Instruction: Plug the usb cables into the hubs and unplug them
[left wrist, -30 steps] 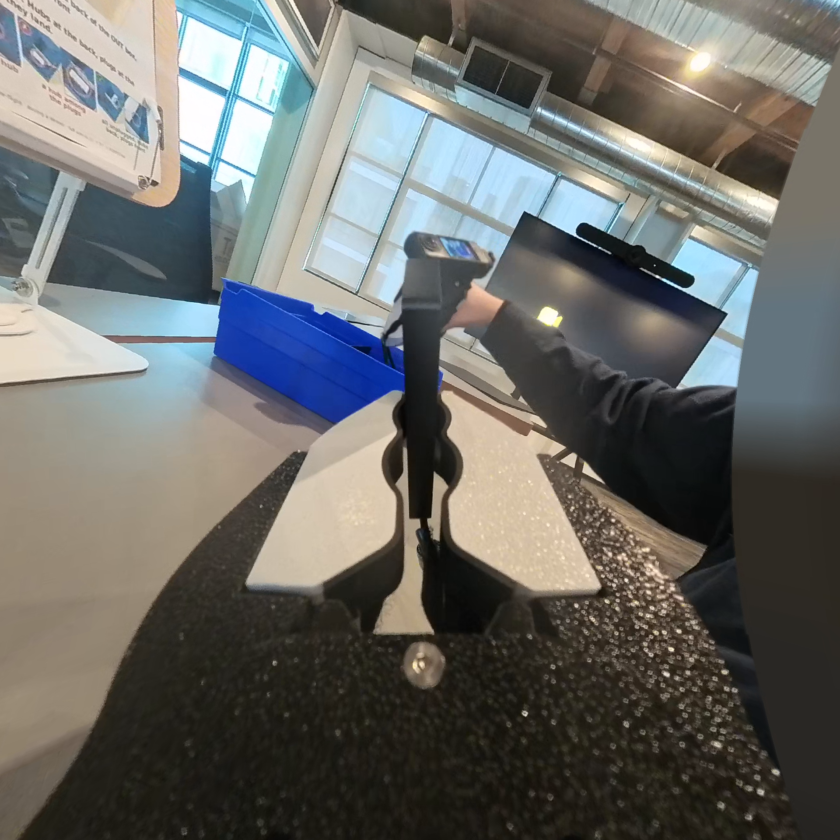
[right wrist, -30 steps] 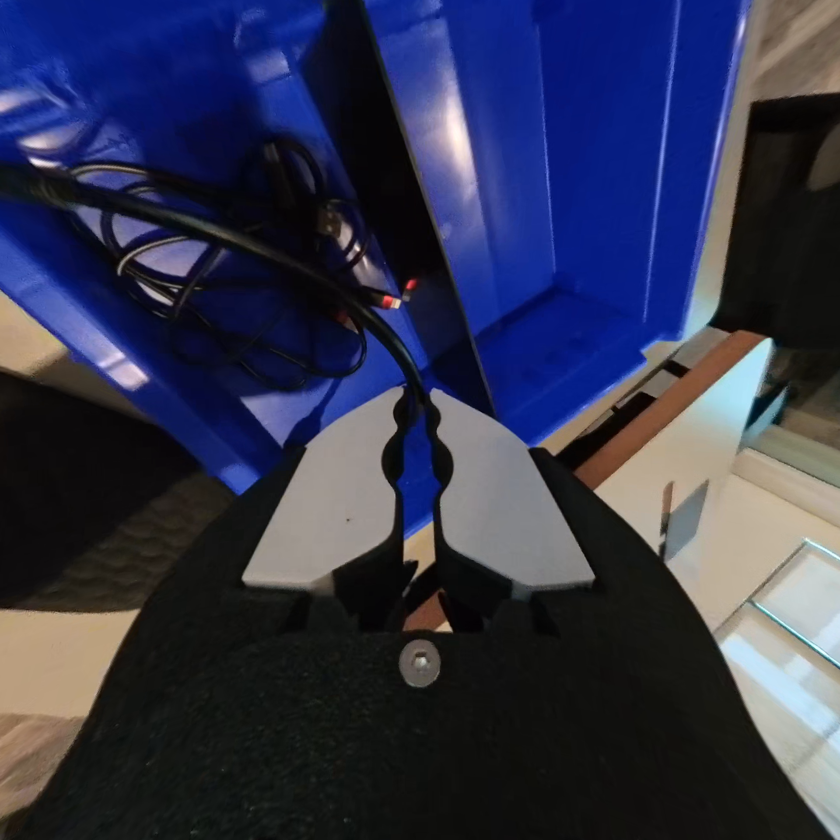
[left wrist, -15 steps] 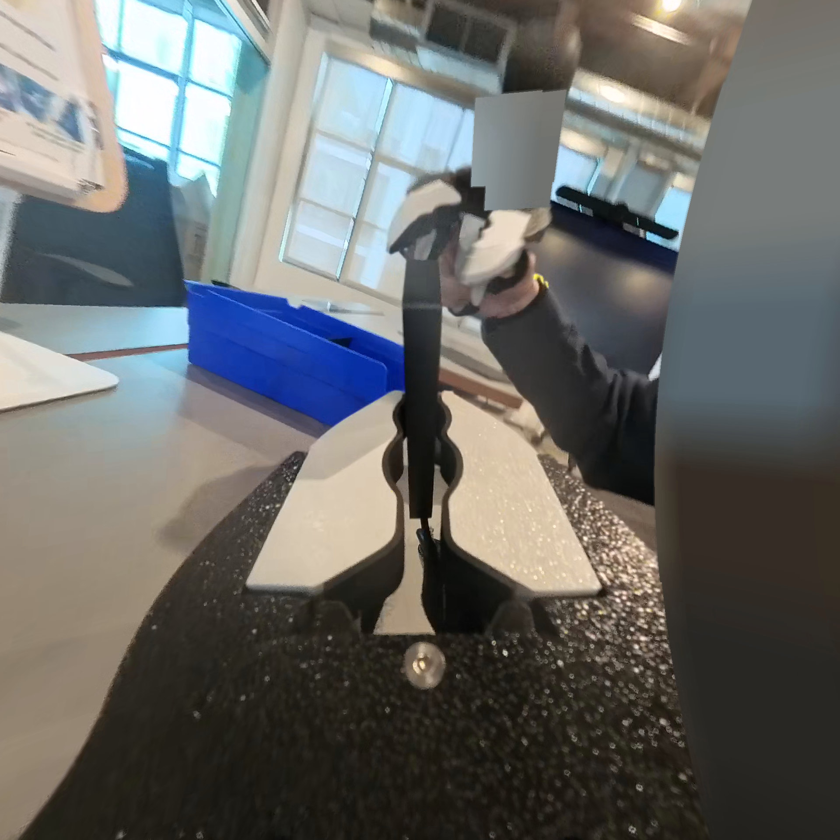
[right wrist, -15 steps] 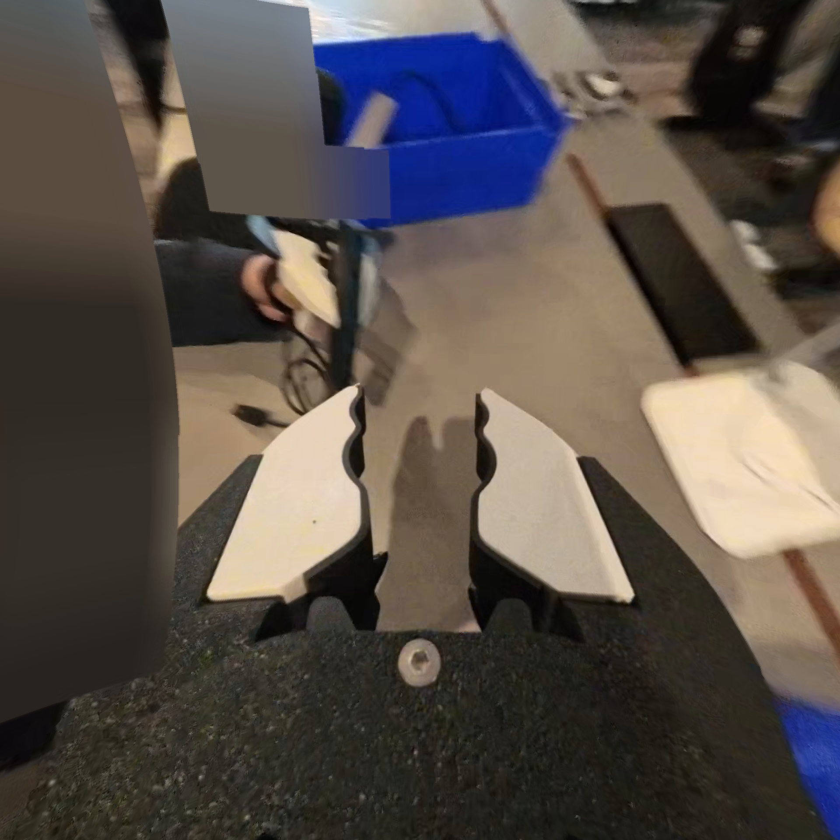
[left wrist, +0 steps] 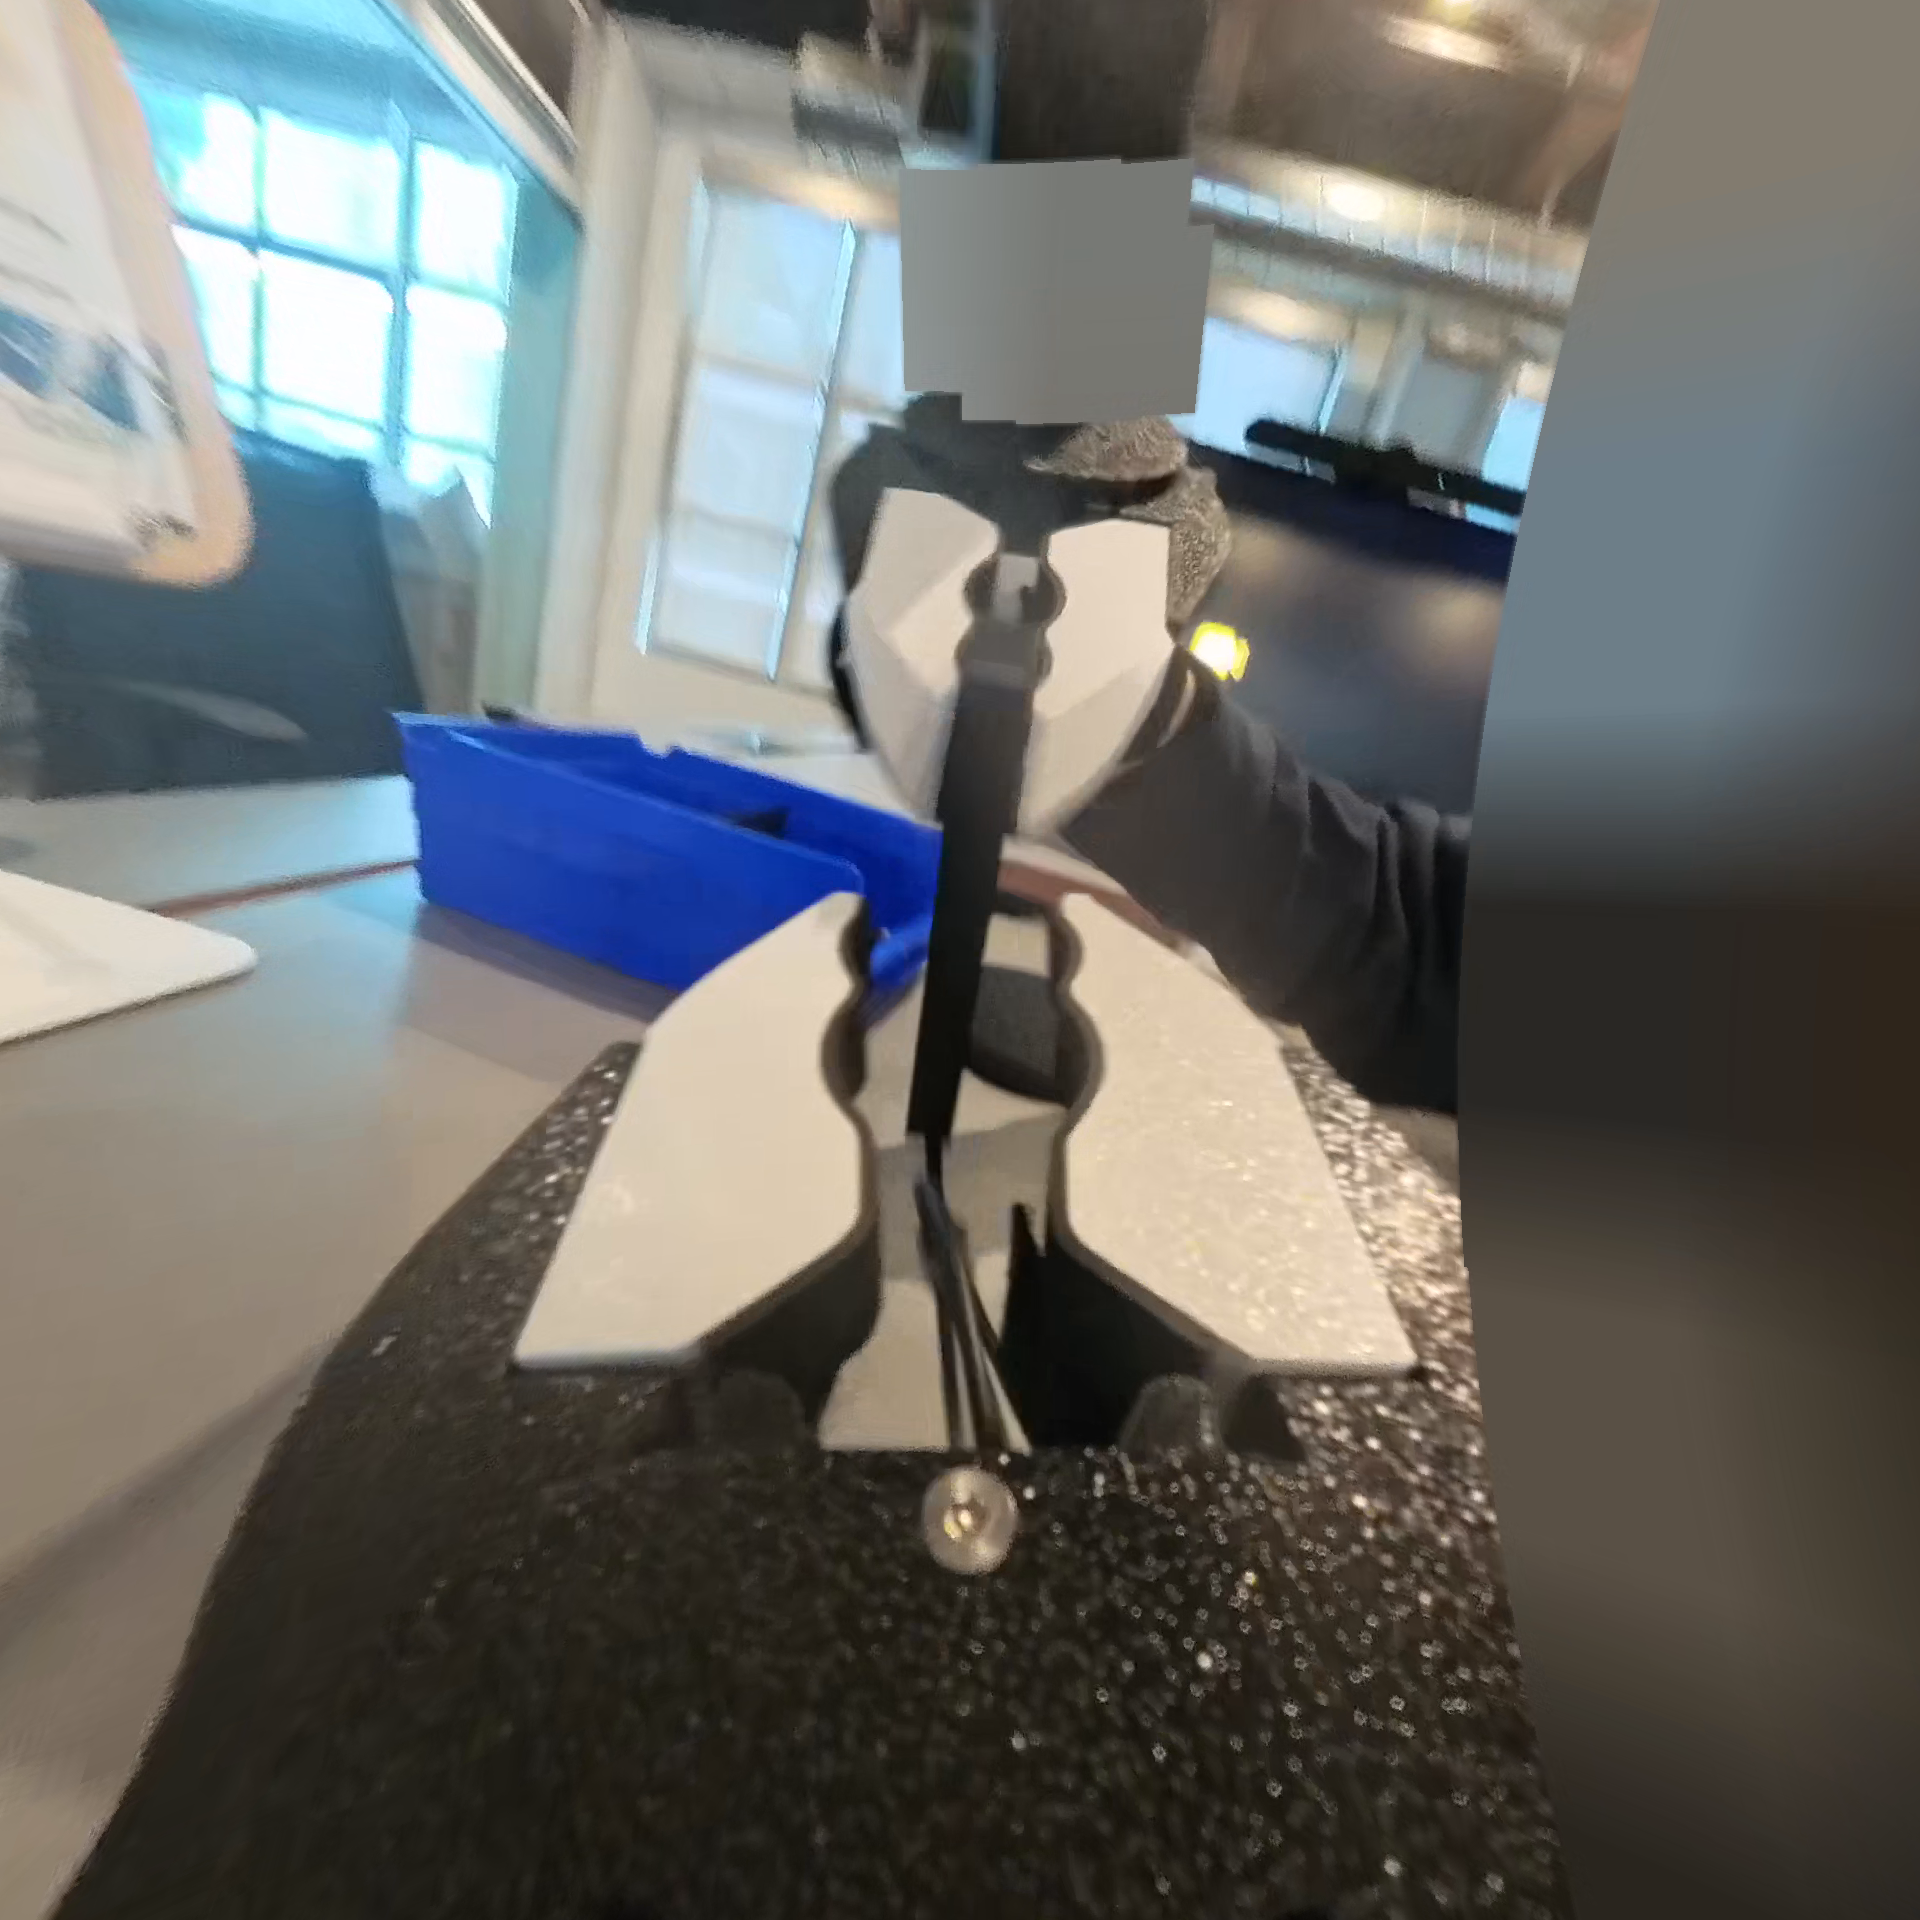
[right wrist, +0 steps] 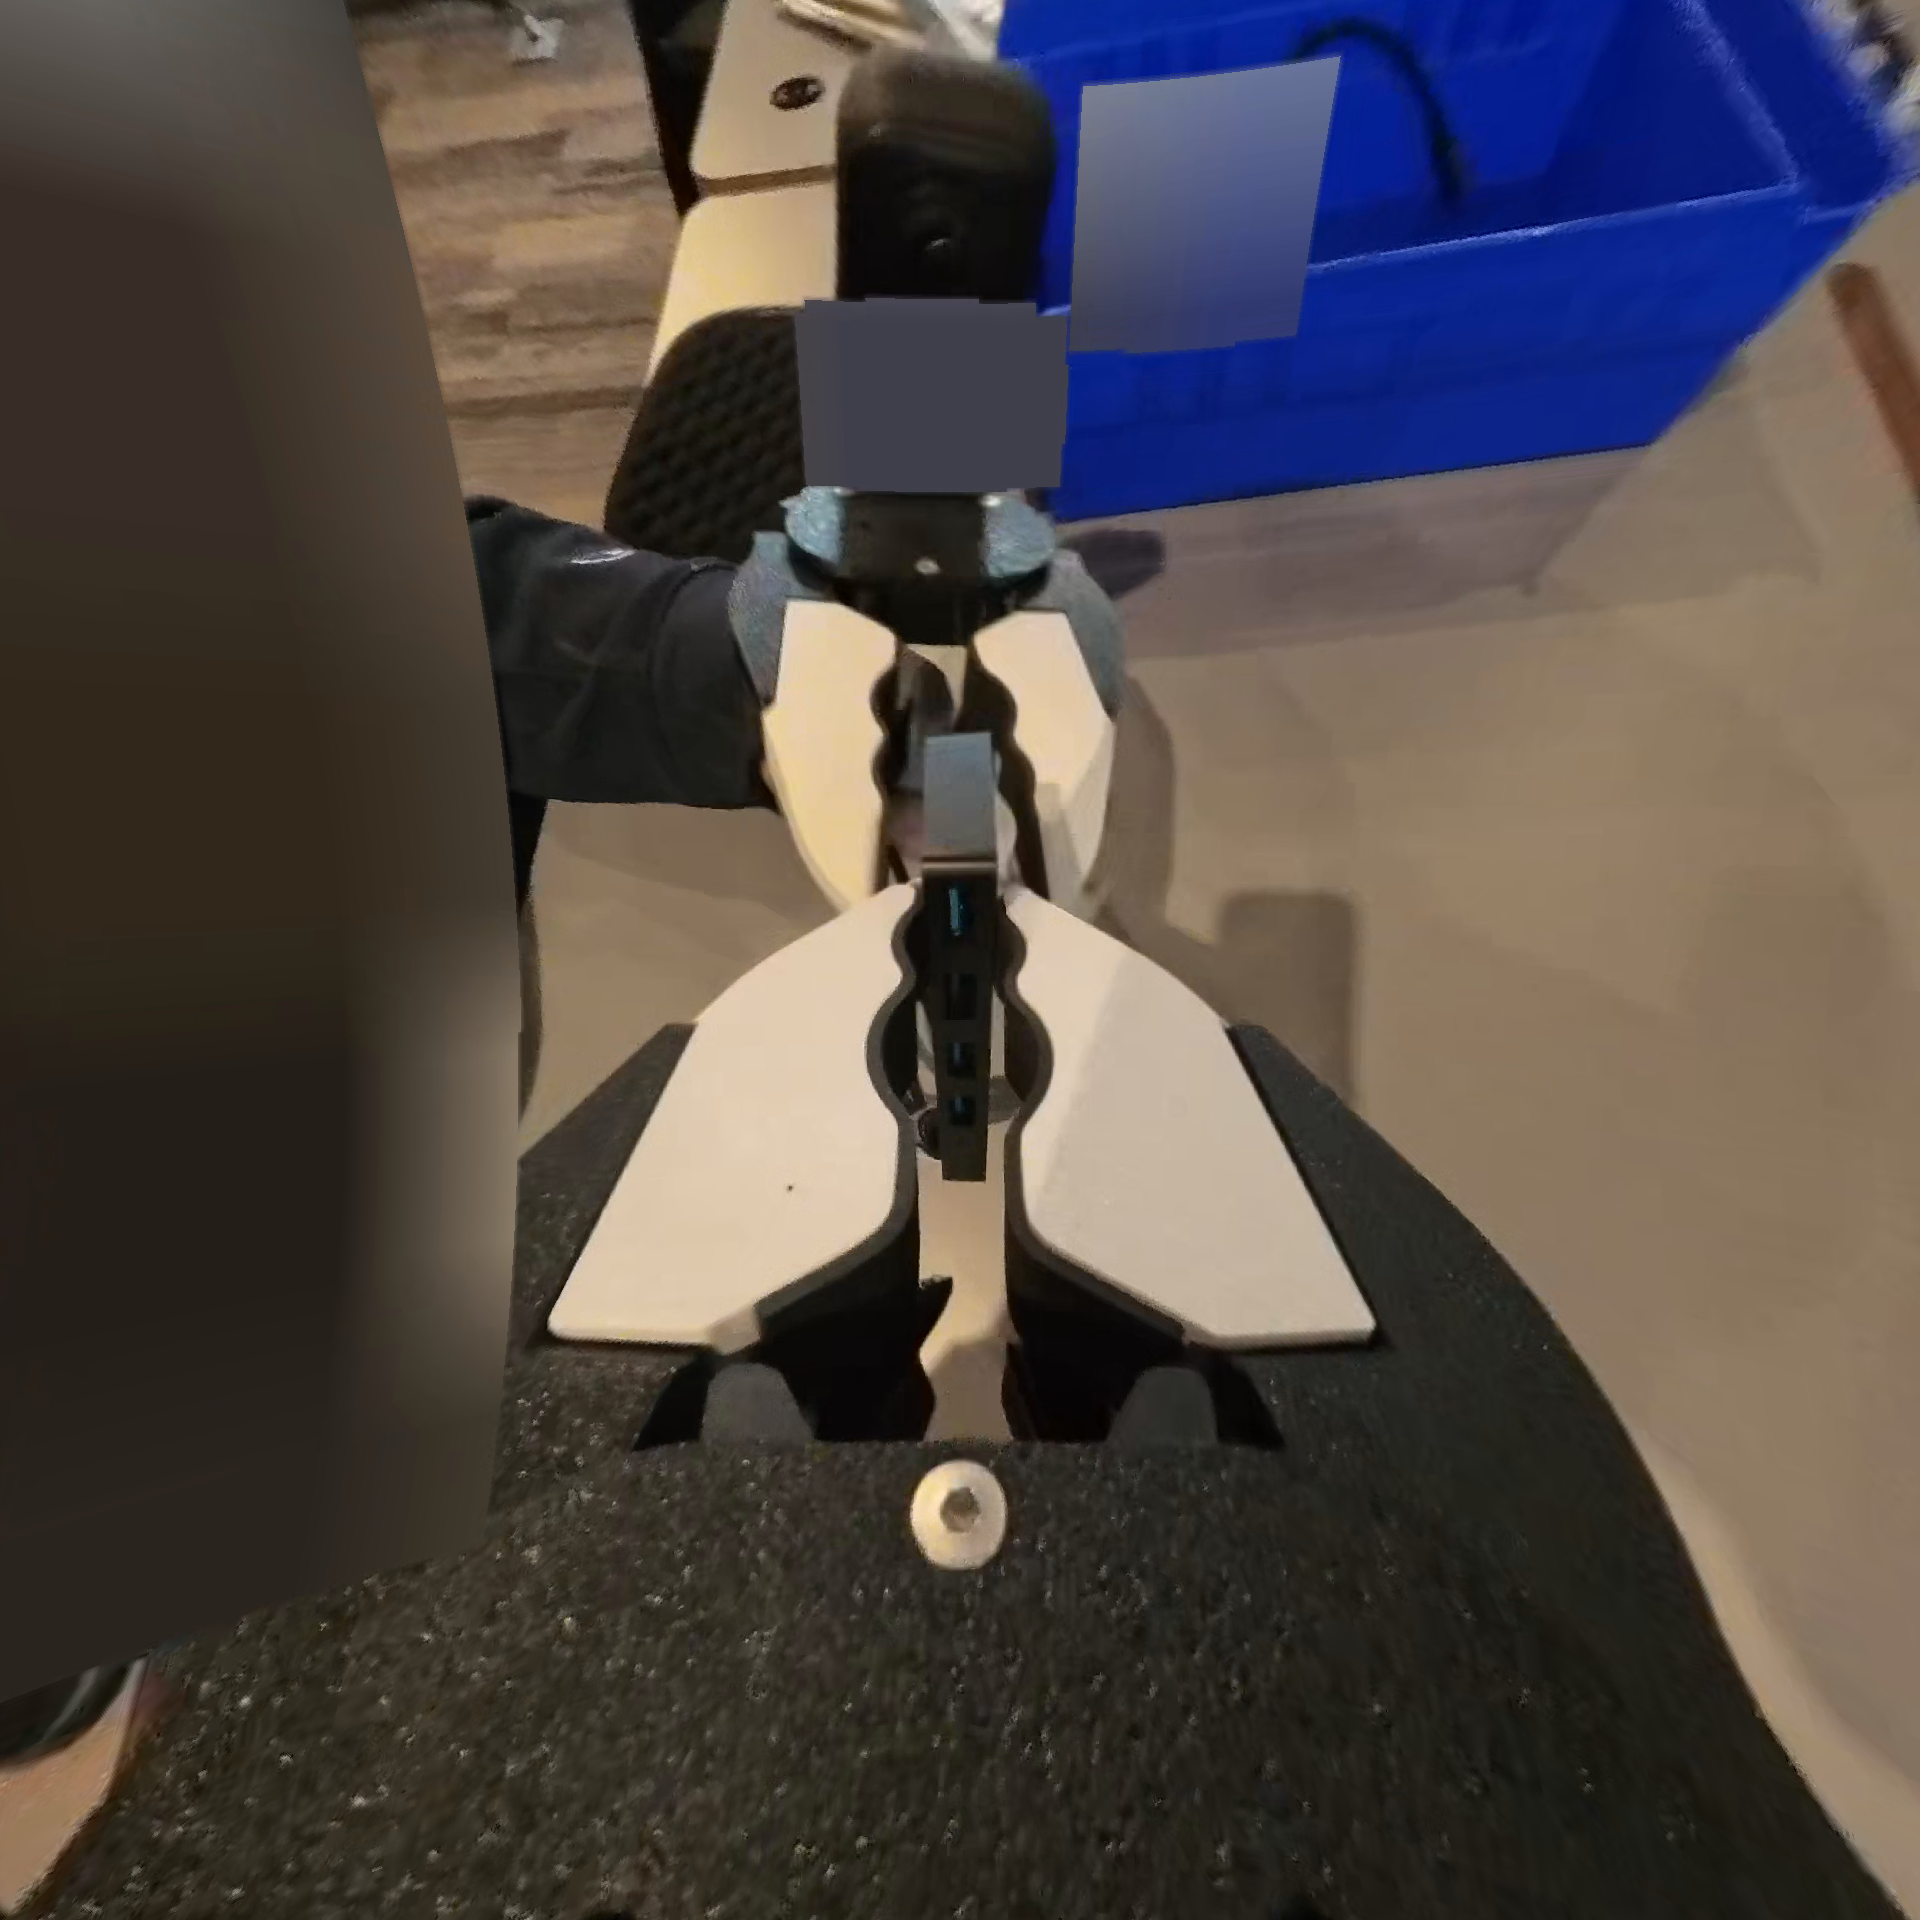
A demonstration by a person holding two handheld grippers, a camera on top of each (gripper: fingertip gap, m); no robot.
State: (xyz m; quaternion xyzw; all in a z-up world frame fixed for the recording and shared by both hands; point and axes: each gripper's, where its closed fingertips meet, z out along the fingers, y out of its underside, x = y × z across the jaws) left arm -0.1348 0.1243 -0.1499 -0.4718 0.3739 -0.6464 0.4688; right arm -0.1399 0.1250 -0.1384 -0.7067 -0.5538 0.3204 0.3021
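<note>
A long black USB hub (left wrist: 961, 987) stands on end between the two grippers above the grey table. In the right wrist view its edge shows several blue ports (right wrist: 961, 1039). My right gripper (right wrist: 958, 914) is shut on the hub; in the left wrist view it (left wrist: 987, 769) grips the hub's far end. My left gripper (left wrist: 961, 914) is open, its fingers apart on either side of the hub with gaps showing; it also shows in the right wrist view (right wrist: 961, 831). The hub's thin black cable (left wrist: 961, 1309) hangs down between the left fingers.
A blue bin (left wrist: 623, 852) sits on the grey table (left wrist: 260, 1143) behind the grippers; in the right wrist view (right wrist: 1455, 364) a dark cable lies in it. A white stand base (left wrist: 104, 966) and a clipboard with a sheet (left wrist: 83, 312) are at left.
My right gripper let go of a cable over the blue bin, swung across open and shut on the hub. My left gripper, shut on the hub before, has opened.
</note>
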